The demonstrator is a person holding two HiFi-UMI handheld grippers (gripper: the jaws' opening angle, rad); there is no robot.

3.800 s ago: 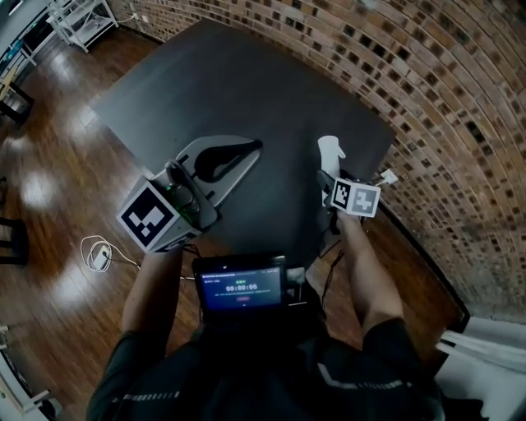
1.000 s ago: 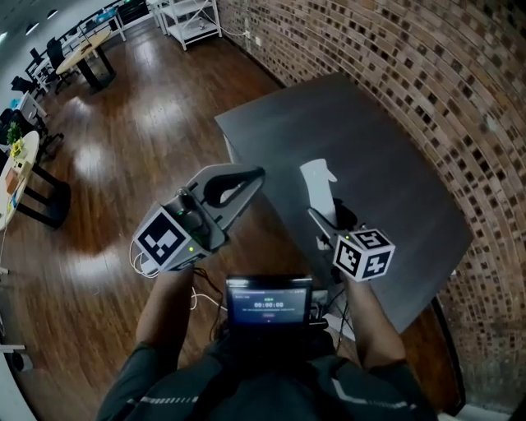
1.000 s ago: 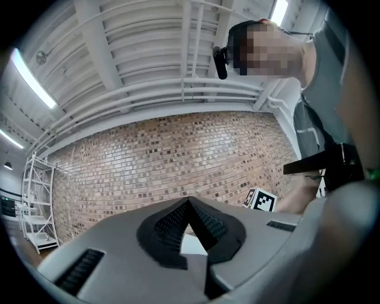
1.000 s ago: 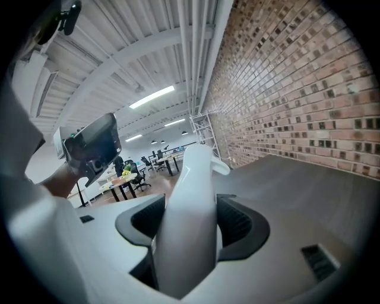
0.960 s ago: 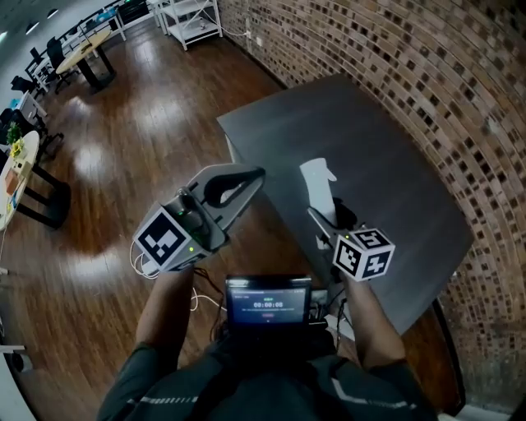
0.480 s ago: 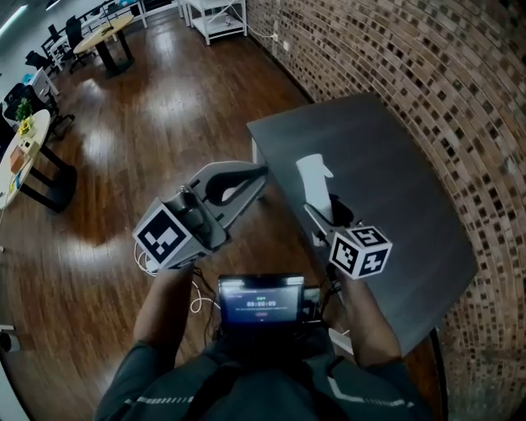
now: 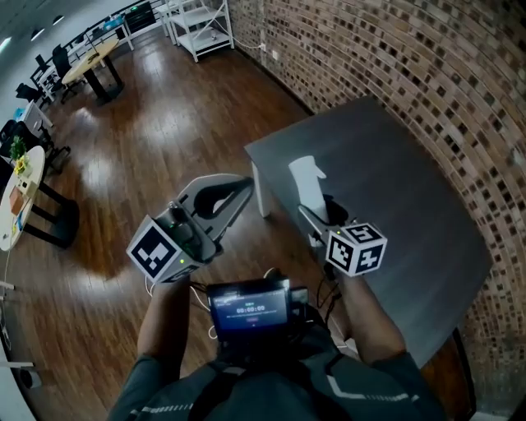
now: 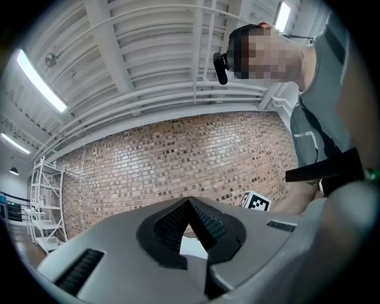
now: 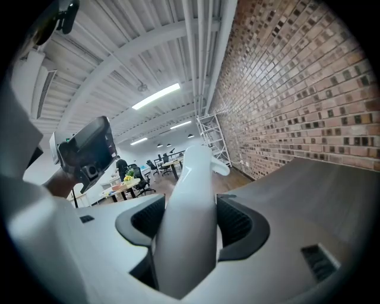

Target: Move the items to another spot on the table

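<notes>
A white spray bottle (image 7: 302, 177) is clamped between the jaws of my right gripper (image 7: 319, 212), its nozzle end pointing away from me. It hangs over the near left part of the dark grey table (image 7: 394, 181). In the right gripper view the bottle (image 9: 193, 190) fills the gap of the right gripper (image 9: 190, 221), both black pads pressing its sides, with the table (image 9: 309, 196) to the right. My left gripper (image 7: 246, 182) is over the wooden floor, left of the table's corner. The left gripper (image 8: 189, 205) has its tips touching and holds nothing.
A brick wall (image 7: 427, 74) runs along the table's far side. Wooden floor (image 7: 140, 148) lies to the left, with a white shelf rack (image 7: 201, 25) and office desks with chairs (image 7: 90, 57) further off. A small screen (image 7: 246, 304) sits at my chest.
The view has swung and the table's left corner now lies under the bottle. The right gripper keeps its hold on the bottle. The left gripper has ended up off the table, over the floor.
</notes>
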